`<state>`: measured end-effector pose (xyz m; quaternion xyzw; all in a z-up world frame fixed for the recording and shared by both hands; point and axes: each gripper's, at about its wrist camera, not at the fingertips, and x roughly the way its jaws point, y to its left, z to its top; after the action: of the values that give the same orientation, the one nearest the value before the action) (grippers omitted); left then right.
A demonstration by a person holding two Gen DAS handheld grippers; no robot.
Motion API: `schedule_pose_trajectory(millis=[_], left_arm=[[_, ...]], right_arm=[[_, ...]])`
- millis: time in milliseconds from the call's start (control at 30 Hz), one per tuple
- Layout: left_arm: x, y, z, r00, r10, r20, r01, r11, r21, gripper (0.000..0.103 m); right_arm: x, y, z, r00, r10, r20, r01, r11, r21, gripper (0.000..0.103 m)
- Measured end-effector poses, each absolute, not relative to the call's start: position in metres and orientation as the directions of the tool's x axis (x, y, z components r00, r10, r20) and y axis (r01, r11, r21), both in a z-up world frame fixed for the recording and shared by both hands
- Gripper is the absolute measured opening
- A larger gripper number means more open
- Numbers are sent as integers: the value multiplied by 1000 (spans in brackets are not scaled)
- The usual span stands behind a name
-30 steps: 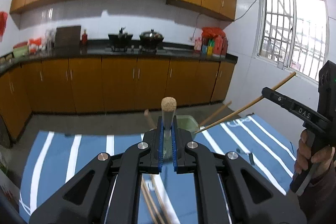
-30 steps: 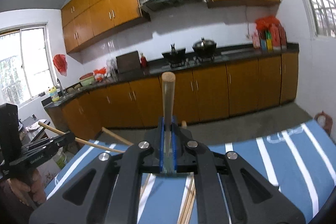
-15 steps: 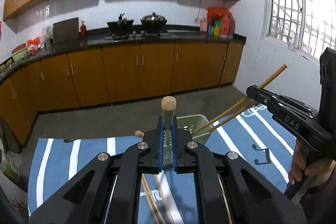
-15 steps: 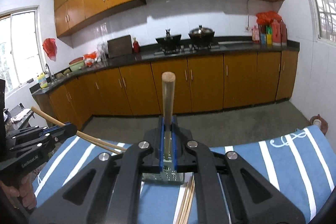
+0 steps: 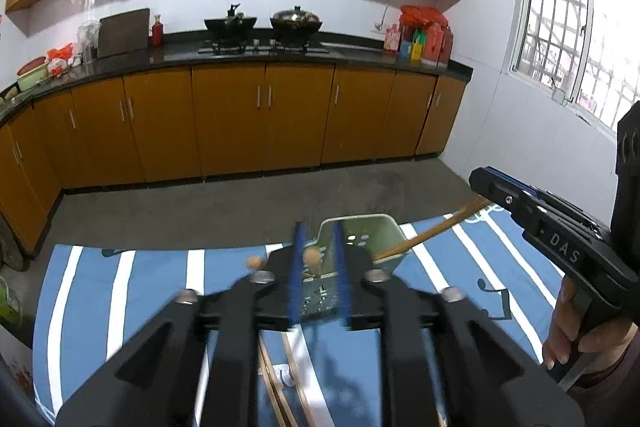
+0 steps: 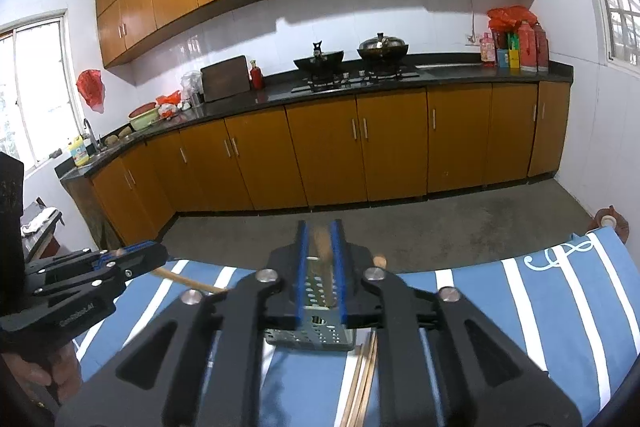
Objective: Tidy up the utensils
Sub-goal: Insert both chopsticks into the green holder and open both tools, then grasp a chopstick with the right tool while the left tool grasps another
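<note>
Low in the frame's centre, the left gripper [image 5: 318, 267] is opening its blue-padded jaws around a round-ended wooden chopstick [image 5: 311, 259] that stands in the perforated grey-green holder [image 5: 362, 235] just beyond them. The right gripper [image 6: 320, 259] is likewise opening, a second wooden chopstick [image 6: 321, 243] between its pads above the holder. More chopsticks [image 6: 362, 383] lie on the blue, white-striped cloth [image 6: 560, 307].

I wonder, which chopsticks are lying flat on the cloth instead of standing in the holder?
The loose chopsticks on the striped cloth, just short of the green perforated holder; the others stand or lean inside it.
</note>
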<state>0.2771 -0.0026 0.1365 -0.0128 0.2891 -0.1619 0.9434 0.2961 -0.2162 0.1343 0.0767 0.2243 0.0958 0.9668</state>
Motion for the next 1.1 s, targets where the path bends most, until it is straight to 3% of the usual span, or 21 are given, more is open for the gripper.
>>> schedule_pose_trajectory(millis=[33,267,400,533,700,767,900,1100], left_arm=[[275,-1,140,790,-310,-529,293,949,-118,36],[260,14,157,832,-316,-456,266,949,-171,36],[238,35,152,856,-284,-432,230,958,-173,36],[223,55,126,849,-240,-470,181,969,-168,37],[217,68,50,766,-167,-621,109,985,-132,37],[217,70,25,730,-158,-665,88,987,-137,37],[210,71,-22,658,-157,-737,55,985,-162,37],[203,69,-45,621,-173,-765,55,983,-178,37]], right_arm=[[294,-218,136,884,220,-413,-150,969,195,23],[255,-238,151,923,192,-332,-127,970,209,27],[229,-255,138,930,154,-334,-86,974,211,27],[219,-272,89,889,107,-445,-14,978,208,27],[229,-271,-1,749,128,-650,38,971,235,26],[230,-261,-24,706,148,-693,28,971,236,20],[231,-238,-58,639,189,-746,-6,971,241,16],[233,-219,-78,603,187,-776,-25,976,216,14]])
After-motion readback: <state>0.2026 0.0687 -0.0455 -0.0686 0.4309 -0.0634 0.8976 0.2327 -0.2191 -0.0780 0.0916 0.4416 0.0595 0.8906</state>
